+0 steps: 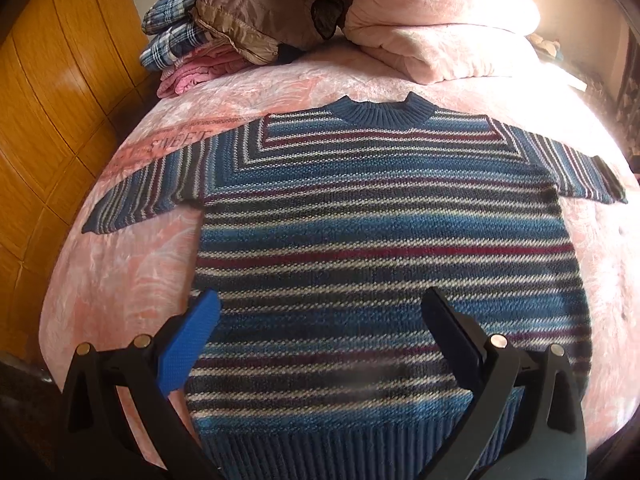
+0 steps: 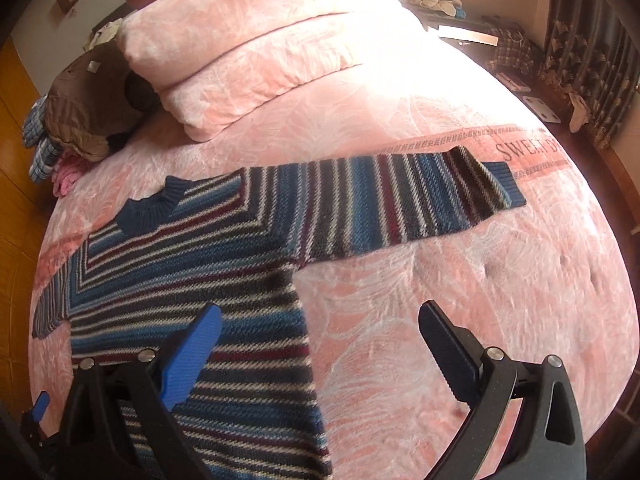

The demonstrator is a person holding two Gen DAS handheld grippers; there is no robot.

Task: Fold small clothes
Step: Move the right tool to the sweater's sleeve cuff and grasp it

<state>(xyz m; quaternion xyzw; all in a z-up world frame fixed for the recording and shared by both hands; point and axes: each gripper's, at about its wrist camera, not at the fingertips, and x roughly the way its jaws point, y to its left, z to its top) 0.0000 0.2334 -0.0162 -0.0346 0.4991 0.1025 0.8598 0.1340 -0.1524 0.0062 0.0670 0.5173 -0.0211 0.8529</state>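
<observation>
Both pairs of fingers stand wide apart and hold nothing. Nearest in the left wrist view, the left gripper [image 1: 320, 312] hangs over the lower half of a striped sweater [image 1: 380, 240], its blue finger [image 1: 188, 348] above the sweater's left edge and its black finger [image 1: 452, 336] above the knit further right. In the right wrist view, the right gripper [image 2: 320, 328] hangs over the sweater's right side edge, its blue finger [image 2: 192, 360] above the knit and its black finger [image 2: 448, 352] above bare bed cover. Whether any finger touches the fabric cannot be told.

Beyond the fingers, the sweater, striped in blue, white, dark grey and maroon, lies flat and face up on a pink bed cover [image 1: 120, 272], ribbed hem nearest, blue collar [image 1: 386, 110] farthest. Each sleeve is spread straight out to its side; the right sleeve [image 2: 400, 200] ends in a blue cuff near the printed word SWEET [image 2: 516, 148].

Farther back, at the head of the bed, lie a folded pink blanket [image 1: 440, 32], a brown padded jacket [image 1: 264, 8] just beside it, and blue plaid fabric [image 1: 172, 28] over pink clothes. A wooden wall [image 1: 60, 80] runs along the left.
</observation>
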